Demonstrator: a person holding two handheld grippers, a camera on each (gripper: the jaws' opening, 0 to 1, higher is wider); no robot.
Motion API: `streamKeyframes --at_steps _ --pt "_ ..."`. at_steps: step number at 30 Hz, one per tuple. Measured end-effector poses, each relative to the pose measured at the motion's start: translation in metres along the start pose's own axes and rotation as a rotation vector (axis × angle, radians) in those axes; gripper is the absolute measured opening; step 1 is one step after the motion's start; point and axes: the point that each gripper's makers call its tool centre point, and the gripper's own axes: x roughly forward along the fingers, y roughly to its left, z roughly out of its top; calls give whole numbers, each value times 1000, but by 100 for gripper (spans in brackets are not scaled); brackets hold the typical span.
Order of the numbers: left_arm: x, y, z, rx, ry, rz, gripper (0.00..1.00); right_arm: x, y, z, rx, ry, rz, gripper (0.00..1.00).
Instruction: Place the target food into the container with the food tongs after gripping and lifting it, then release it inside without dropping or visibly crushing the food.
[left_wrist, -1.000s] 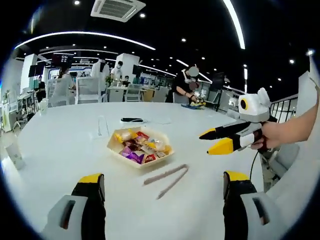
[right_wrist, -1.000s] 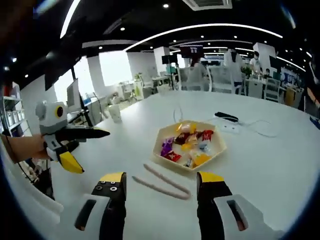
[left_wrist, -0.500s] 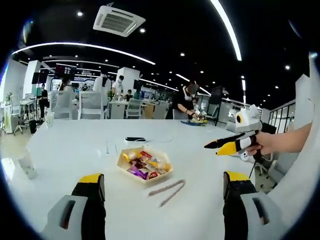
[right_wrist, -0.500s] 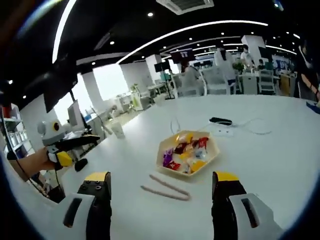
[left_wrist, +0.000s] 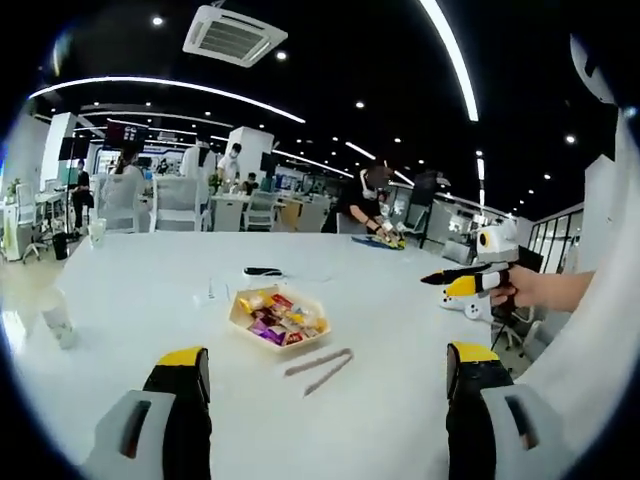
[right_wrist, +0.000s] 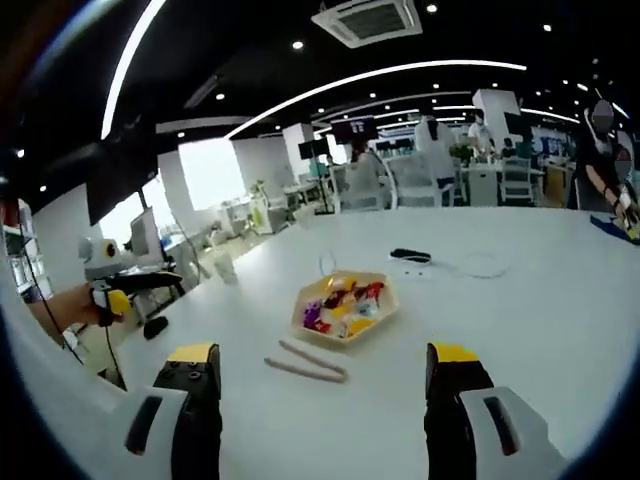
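Observation:
A hexagonal beige tray (left_wrist: 277, 317) (right_wrist: 345, 306) of several wrapped sweets sits mid-table. Beside it on the table lie the pale food tongs (left_wrist: 318, 368) (right_wrist: 305, 362), untouched. In the left gripper view, my left gripper (left_wrist: 328, 353) is open, its jaws wide apart and well short of the tongs, holding nothing. My right gripper (right_wrist: 325, 352) is open too, empty and back from the tongs. A hand holds each gripper off the table's edge: the right gripper (left_wrist: 440, 284) appears at the right of the left gripper view, the left gripper (right_wrist: 150, 290) at the left of the right gripper view.
The white table (left_wrist: 130, 290) (right_wrist: 520, 320) also carries a black device (left_wrist: 263, 271) (right_wrist: 410, 255) with a white cable (right_wrist: 480, 265) beyond the tray, and a paper cup (left_wrist: 58, 320) (right_wrist: 225, 265). People and chairs are far behind.
Both views have drawn back from the table, so tray and tongs look smaller. My right gripper's jaws have spread wider than a second ago. Tongs and tray have not moved.

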Motion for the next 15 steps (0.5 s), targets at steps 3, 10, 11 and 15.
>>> streamKeyframes --at_steps 3,10,11,15 --pt "-4 1 -5 -31 -8 21 99 -4 6 -10 -66 29 13 85" --pt "-1 3 -6 -39 25 22 99 2 5 -14 6 0 23 84" --pt "-2 3 -6 -36 29 21 99 2 4 -12 11 -12 24 83" --pt "-5 -2 -3 27 75 20 98 2 -1 -7 55 -33 30 83"
